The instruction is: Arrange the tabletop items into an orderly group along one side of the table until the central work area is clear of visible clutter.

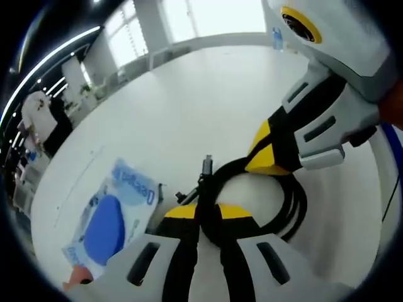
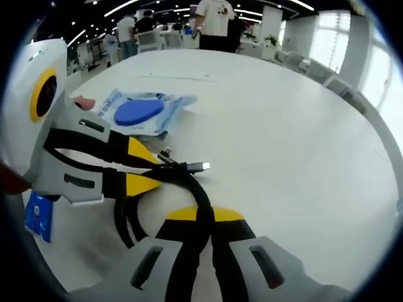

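your left gripper (image 1: 209, 217) sits at 6 o'clock in the left gripper view, its yellow-tipped jaws pinched together on a strand of the black cable (image 1: 291, 202), which loops on the white table (image 1: 208, 100) just past the tips. one cable plug (image 1: 206, 166) stands up at 12 o'clock from the jaws. your right gripper (image 1: 267, 157) comes in from 2 o'clock, and its yellow tips press on the far side of the same loop. a blue-and-white packet (image 1: 110, 220) lies flat at 9 o'clock, just beside the cable, with a small orange thing (image 1: 79, 275) at its near end, too blurred to name.

in the right gripper view, your right gripper (image 2: 204, 215) holds the cable (image 2: 189, 173) between closed jaws at 6 o'clock. the left gripper (image 2: 151, 168) enters from 9 o'clock, clamped on the loop beside a silver-tipped plug (image 2: 203, 166). the packet (image 2: 140, 110) lies at 11 o'clock beyond it, near but apart from the cable. a second blue packet (image 2: 38, 217) rests at 8 o'clock by the table (image 2: 283, 126) edge. people (image 2: 214, 19) stand at 12 o'clock beyond the far edge, among desks.
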A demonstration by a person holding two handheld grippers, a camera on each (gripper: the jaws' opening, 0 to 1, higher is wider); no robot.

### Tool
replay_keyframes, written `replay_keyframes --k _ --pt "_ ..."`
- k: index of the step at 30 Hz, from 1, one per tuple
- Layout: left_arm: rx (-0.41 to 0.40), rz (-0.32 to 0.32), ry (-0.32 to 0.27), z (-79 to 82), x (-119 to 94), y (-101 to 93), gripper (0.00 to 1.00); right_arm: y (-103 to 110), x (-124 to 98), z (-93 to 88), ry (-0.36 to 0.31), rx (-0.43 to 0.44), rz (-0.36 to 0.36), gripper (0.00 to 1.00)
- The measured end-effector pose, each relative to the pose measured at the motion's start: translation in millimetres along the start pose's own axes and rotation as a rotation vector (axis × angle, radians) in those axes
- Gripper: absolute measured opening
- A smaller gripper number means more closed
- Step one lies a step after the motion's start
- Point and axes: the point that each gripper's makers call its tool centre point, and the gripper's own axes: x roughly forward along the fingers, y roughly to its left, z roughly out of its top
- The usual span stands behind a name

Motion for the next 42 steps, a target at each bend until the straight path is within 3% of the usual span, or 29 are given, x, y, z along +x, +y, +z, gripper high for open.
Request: replay_keyframes --k 13,22,32,42 --pt "0.006 -0.003 0.005 -0.9 0.0 -0.9 0.12 -0.6 1.7 0.5 -0.006 0.019 0.001 0.07" --pt "-0.007 0.009 0.005 -0.4 -1.5 3.7 0.19 0.3 -0.9 10.3 -0.040 0.024 -0.008 0.12" --pt "-0.024 0.017 -0.011 5.2 -10.3 8.0 0.27 -2.4 -7.7 13.1 -0.060 0.029 -0.029 0.20" --pt "-0.023 0.022 -0.021 10.4 -28.3 13.0 0.30 -0.3 -18.8 18.6 -0.080 0.025 -0.033 0.22"
